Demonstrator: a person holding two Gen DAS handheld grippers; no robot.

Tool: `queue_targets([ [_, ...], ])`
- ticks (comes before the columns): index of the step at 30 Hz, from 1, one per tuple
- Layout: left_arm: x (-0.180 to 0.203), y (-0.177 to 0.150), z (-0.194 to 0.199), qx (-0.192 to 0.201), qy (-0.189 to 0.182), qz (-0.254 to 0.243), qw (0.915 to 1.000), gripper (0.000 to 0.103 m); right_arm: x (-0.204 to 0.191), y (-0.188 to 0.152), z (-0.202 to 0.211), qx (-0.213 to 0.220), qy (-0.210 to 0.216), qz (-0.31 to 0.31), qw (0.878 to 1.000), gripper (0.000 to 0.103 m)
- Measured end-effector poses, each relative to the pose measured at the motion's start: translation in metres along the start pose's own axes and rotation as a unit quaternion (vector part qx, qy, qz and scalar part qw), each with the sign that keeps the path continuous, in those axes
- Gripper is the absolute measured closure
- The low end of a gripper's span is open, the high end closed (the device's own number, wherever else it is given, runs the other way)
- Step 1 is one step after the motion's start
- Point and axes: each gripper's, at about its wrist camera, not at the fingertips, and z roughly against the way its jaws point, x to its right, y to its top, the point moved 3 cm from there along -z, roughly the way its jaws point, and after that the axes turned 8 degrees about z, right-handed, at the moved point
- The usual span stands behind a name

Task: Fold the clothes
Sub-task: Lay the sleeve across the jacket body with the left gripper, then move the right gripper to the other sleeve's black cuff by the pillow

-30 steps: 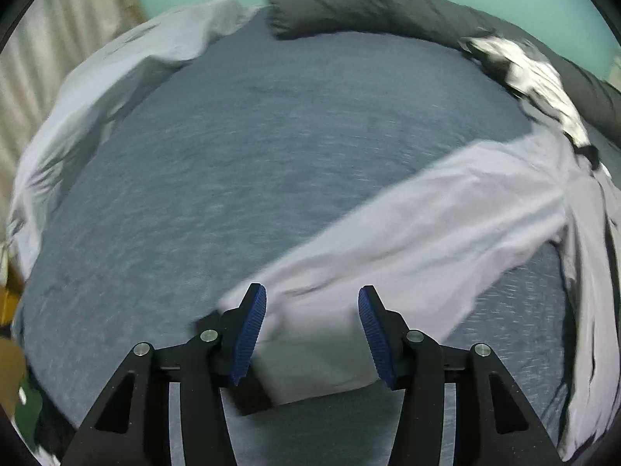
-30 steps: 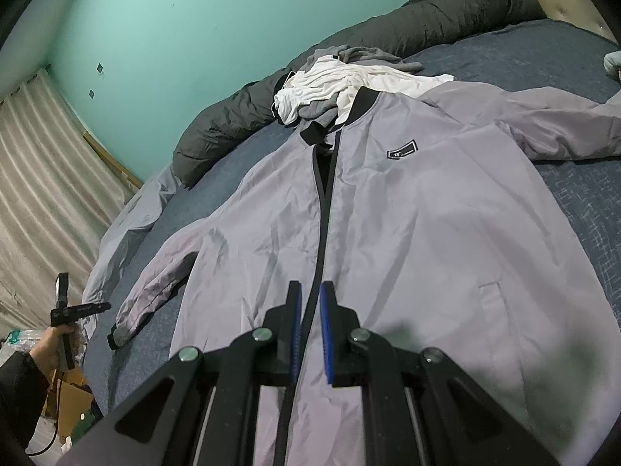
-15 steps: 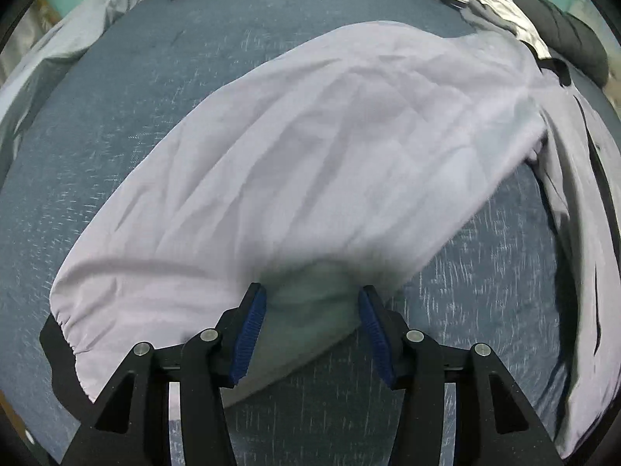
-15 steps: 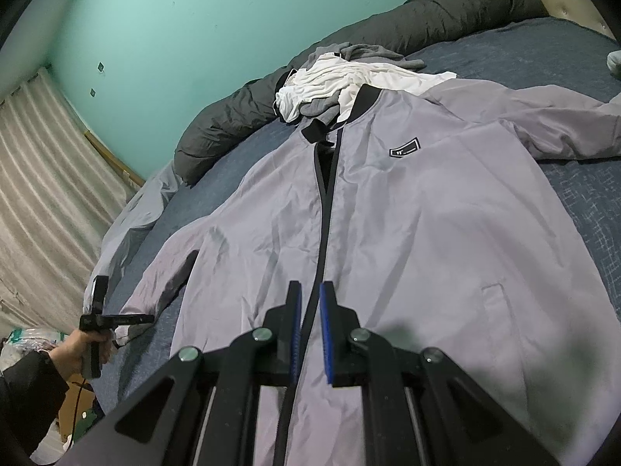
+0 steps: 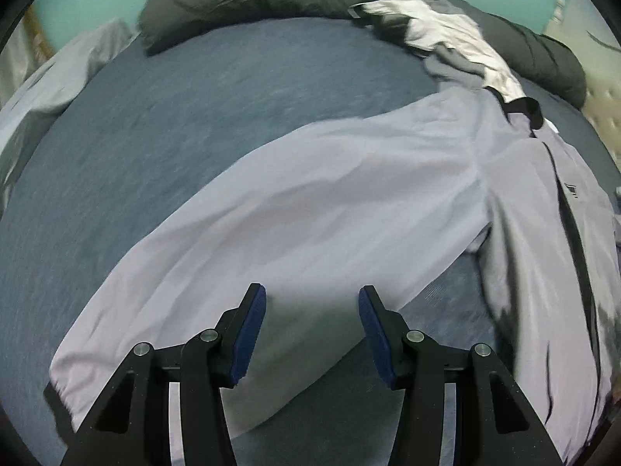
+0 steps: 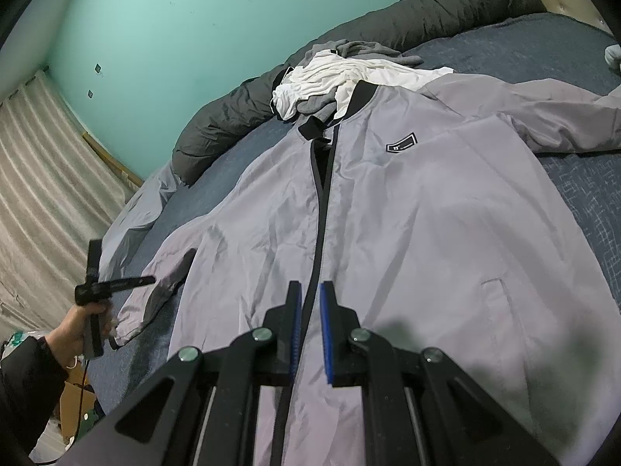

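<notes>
Left gripper (image 5: 312, 310) jaws spread wide, blue pads (image 5: 252, 334) apart, hovering over the mid-length of the jacket sleeve (image 5: 310, 209); nothing clamped, and contact with the cloth cannot be judged from this view. Right gripper (image 6: 310, 316) jaws nearly pressed together with a narrow gap, straddling the black zipper placket (image 6: 320, 209); whether the pads actually pinch the fabric cannot be told. Grey jacket (image 6: 407, 233) lies front-up and flat on the dark blue bed cover (image 6: 524, 42), long axis running from the hem near the right gripper up to the black collar (image 6: 361, 97), which points toward the teal wall (image 6: 174, 19). Sleeve extends diagonally away from the shoulder, with its black cuff (image 5: 56, 407) at lower left of the left wrist view. White and grey clothes (image 6: 330, 77) heaped just beyond the collar, against a dark rolled duvet (image 6: 233, 116). Hem cut off by frame edge; left view motion-blurred. Chest patch (image 6: 401, 143) lettering unreadable.
</notes>
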Motion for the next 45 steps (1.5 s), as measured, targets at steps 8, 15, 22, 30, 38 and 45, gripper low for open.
queue_targets([
  [8,0.034,0.007,-0.053,-0.053,-0.005,-0.018,0.9984,0.049,0.009,0.004,0.003,0.005,0.001,-0.009,1.0,0.094],
  [15,0.038,0.012,-0.041,-0.033,0.001,-0.025,0.9991,0.049,0.01,0.004,0.002,0.004,0.003,-0.01,1.0,0.094],
  [22,0.063,0.031,-0.042,-0.013,-0.018,-0.033,0.9992,0.049,0.009,0.002,0.001,0.002,0.003,-0.01,1.0,0.094],
  [30,0.072,0.01,-0.057,-0.047,-0.012,-0.048,0.9977,0.049,0.012,0.004,0.001,0.003,0.004,-0.014,1.0,0.094],
  [38,0.062,-0.006,0.007,0.021,-0.039,0.03,0.9986,0.048,0.011,0.007,0.011,0.014,0.001,-0.013,1.0,0.094],
  [45,0.093,-0.05,0.022,0.036,-0.053,0.016,0.9978,0.04,0.033,0.032,0.062,0.04,-0.032,-0.017,0.999,0.075],
])
